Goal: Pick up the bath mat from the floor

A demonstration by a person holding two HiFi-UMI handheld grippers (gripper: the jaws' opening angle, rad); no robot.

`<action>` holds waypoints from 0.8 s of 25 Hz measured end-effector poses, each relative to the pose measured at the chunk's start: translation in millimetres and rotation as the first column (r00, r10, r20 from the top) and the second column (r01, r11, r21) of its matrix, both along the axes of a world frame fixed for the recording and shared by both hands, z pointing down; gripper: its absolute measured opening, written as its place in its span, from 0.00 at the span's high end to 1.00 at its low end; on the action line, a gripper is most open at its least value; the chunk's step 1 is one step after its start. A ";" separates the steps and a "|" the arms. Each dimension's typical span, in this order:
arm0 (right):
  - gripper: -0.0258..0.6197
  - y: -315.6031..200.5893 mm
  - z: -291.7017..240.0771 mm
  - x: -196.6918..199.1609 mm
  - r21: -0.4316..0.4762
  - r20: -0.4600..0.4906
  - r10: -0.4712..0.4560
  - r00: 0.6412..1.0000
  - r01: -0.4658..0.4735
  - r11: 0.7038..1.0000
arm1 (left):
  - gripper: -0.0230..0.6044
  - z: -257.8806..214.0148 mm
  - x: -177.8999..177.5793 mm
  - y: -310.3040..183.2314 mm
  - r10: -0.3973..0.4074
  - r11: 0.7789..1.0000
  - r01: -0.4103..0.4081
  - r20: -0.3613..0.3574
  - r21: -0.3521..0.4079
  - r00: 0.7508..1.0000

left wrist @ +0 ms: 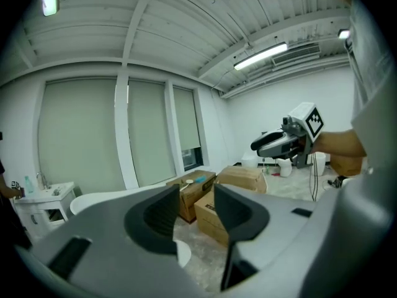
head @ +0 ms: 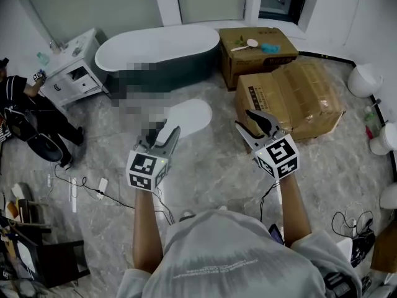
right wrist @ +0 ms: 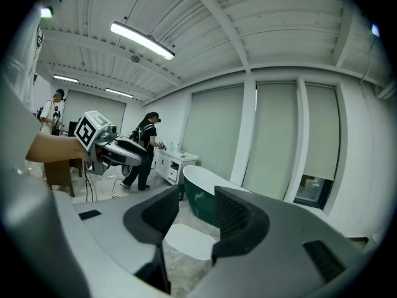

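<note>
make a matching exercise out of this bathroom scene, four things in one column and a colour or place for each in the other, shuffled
Things
1. bath mat
2. bathtub
3. white cabinet
4. cardboard boxes

Descriptions
A. brown, to the right of the mat in the head view
B. white oval, lying flat in front of the tub
C. dark outside, white rim
D. at the tub's left end in the head view

Pairs: 1-B, 2-C, 3-D, 4-A

The left gripper (head: 167,131) hides the near end of the bath mat (head: 193,113); the picture's left edge crops the person (head: 25,107).
</note>
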State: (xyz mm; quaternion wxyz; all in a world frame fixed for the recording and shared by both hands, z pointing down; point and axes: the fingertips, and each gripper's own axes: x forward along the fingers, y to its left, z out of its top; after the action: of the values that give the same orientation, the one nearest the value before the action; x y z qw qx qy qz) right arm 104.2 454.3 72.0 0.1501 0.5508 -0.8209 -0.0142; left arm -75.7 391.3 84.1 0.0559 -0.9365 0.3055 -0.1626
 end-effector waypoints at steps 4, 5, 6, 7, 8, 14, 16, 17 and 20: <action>0.64 -5.1 1.8 22.0 0.007 0.027 -0.005 1.000 0.005 1.000 | 0.62 6.3 12.6 2.0 -0.032 1.000 0.032 0.008 0.000 0.999; 0.63 -8.1 1.7 27.3 0.009 0.039 -0.005 0.999 0.005 1.000 | 0.62 8.1 16.2 1.3 -0.034 0.999 0.034 0.018 0.001 0.999; 0.62 -10.7 1.8 32.2 0.012 0.054 -0.005 0.999 0.004 1.000 | 0.62 9.8 20.0 0.8 -0.033 0.999 0.033 0.031 0.003 0.999; 0.62 -12.5 1.9 36.4 0.014 0.069 -0.004 0.998 0.003 1.000 | 0.62 11.1 23.5 0.3 -0.031 1.000 0.031 0.045 0.004 0.999; 0.62 -14.1 1.7 39.5 0.017 0.082 -0.003 0.997 0.001 1.000 | 0.62 11.5 26.0 -0.9 -0.029 1.000 0.029 0.055 0.007 0.998; 0.61 -32.2 2.1 47.0 0.019 0.094 -0.007 0.996 0.006 1.000 | 0.62 10.5 34.1 -23.6 -0.035 0.999 0.035 0.059 0.000 0.998; 0.61 -42.2 8.9 52.2 0.005 0.093 0.001 0.996 -0.001 1.000 | 0.62 17.3 40.7 -34.9 -0.024 1.000 0.025 0.068 -0.009 0.997; 0.61 -48.5 11.9 54.7 -0.001 0.093 0.006 0.996 -0.006 1.000 | 0.62 20.6 44.2 -41.8 -0.017 1.000 0.018 0.072 -0.014 0.997; 0.61 -71.5 18.0 62.4 -0.014 0.092 0.023 0.995 -0.022 1.000 | 0.62 28.2 54.7 -66.7 0.011 1.000 -0.010 0.076 -0.024 0.997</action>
State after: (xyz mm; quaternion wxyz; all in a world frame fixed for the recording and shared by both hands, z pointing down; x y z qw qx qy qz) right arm 166.6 382.8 90.0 0.1158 0.5591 -0.8208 0.0181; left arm -21.0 324.6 112.3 0.0572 -0.9318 0.2963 -0.2017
